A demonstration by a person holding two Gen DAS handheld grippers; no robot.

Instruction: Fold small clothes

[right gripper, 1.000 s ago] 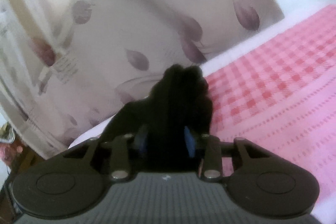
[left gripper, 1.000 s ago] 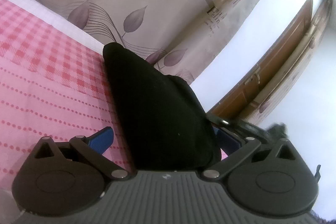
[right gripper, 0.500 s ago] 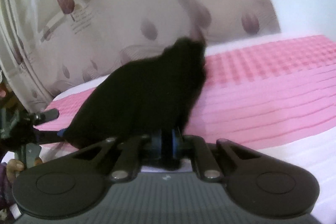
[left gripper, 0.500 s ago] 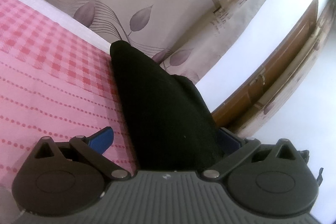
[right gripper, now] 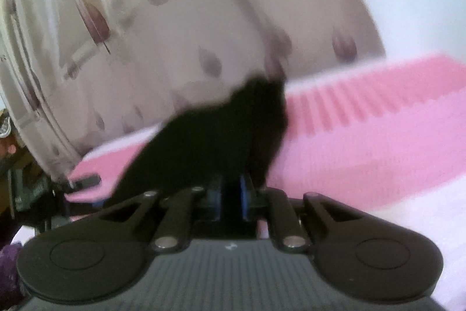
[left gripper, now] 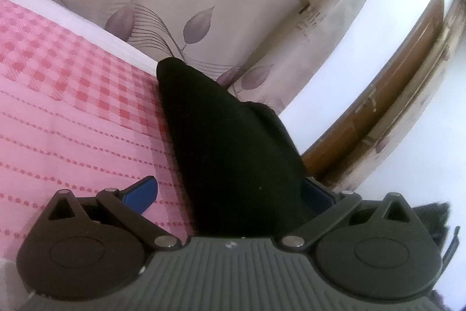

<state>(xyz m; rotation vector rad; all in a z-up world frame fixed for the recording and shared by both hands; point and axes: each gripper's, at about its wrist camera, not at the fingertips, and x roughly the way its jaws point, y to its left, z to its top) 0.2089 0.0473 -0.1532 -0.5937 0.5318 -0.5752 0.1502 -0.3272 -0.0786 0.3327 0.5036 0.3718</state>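
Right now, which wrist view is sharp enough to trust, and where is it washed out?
Left wrist view: sharp on the black garment and pink bedspread, blown out white at right. Right wrist view: motion-blurred throughout, garment edges and curtain smeared.

Matt black cloth garment (left gripper: pixel 233 159) on woven pink bedsheet (left gripper: pixel 72 112).

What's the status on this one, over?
Right gripper shut on black cloth. Left gripper open, cloth between fingers. Nothing blocking on pink bedsheet.
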